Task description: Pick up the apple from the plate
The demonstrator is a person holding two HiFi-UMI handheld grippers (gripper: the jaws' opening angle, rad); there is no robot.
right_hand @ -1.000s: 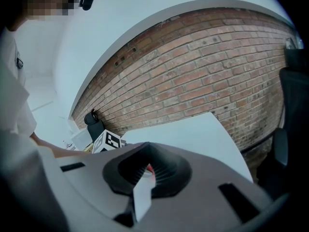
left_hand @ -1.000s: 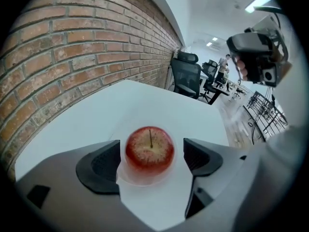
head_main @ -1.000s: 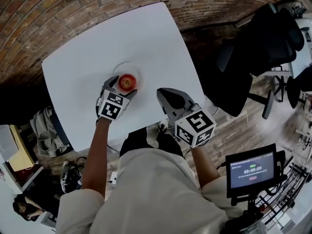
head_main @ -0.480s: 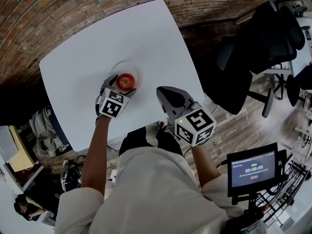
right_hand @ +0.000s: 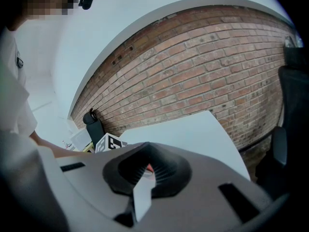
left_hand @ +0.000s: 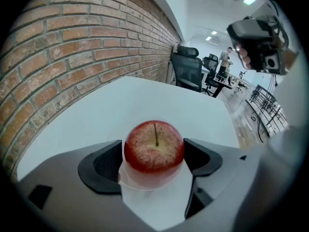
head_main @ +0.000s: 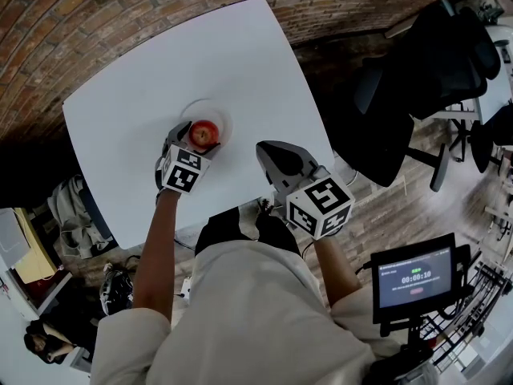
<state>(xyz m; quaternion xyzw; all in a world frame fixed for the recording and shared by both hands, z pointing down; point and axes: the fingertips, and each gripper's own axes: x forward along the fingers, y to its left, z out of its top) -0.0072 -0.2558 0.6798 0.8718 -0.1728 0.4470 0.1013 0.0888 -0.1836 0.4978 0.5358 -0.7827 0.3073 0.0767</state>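
Observation:
A red apple (head_main: 203,132) rests over a small white plate (head_main: 220,112) on the white table (head_main: 144,87). My left gripper (head_main: 195,137) reaches it from the near side, one jaw on each side of it. In the left gripper view both black pads (left_hand: 103,164) press the sides of the apple (left_hand: 154,146), stem up, with the plate (left_hand: 145,183) just under it. I cannot tell whether the apple is off the plate. My right gripper (head_main: 269,152) hangs over the table's near right edge, shut and holding nothing; in its own view the right gripper (right_hand: 145,170) has its jaws together.
A black office chair (head_main: 401,95) stands right of the table. A screen on a stand (head_main: 413,279) is at the lower right. Bags and clutter (head_main: 80,215) lie on the floor at the left. A brick wall (left_hand: 58,57) runs behind the table.
Almost nothing moved. The left gripper stays round the apple on the plate, and the right gripper holds still. The view has shifted slightly.

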